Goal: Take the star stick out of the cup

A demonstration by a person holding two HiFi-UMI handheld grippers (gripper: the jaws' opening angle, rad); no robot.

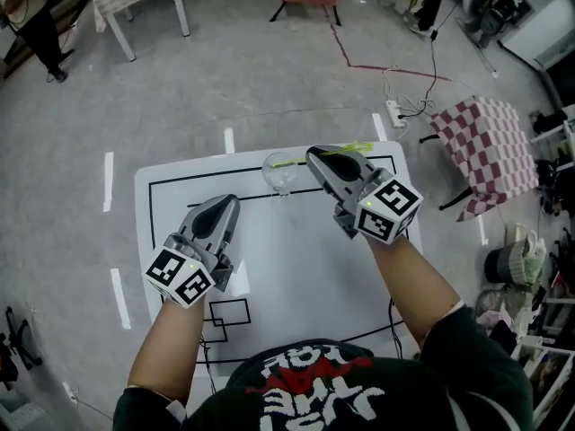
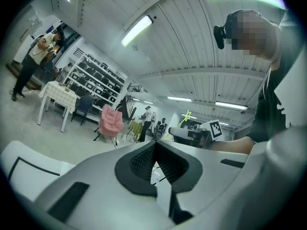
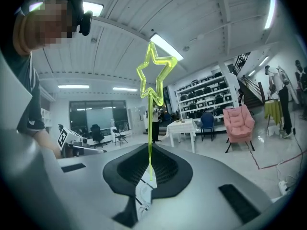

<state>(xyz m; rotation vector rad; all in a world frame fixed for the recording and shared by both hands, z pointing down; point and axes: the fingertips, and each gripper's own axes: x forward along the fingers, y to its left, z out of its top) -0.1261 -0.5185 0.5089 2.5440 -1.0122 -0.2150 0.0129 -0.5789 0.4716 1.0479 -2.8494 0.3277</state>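
Yellow-green star stick (image 3: 153,87) sits clamped in the right tool (image 3: 149,152), near the cup (image 1: 280,176); left tool (image 2: 154,145) clenched, empty.

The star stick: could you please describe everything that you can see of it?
The star stick is a thin, translucent yellow-green rod, plastic by its look, topped by a hollow five-pointed star outline. It stands straight out from the right tool, whose jaws are shut on its lower end. It is clear of the cup.
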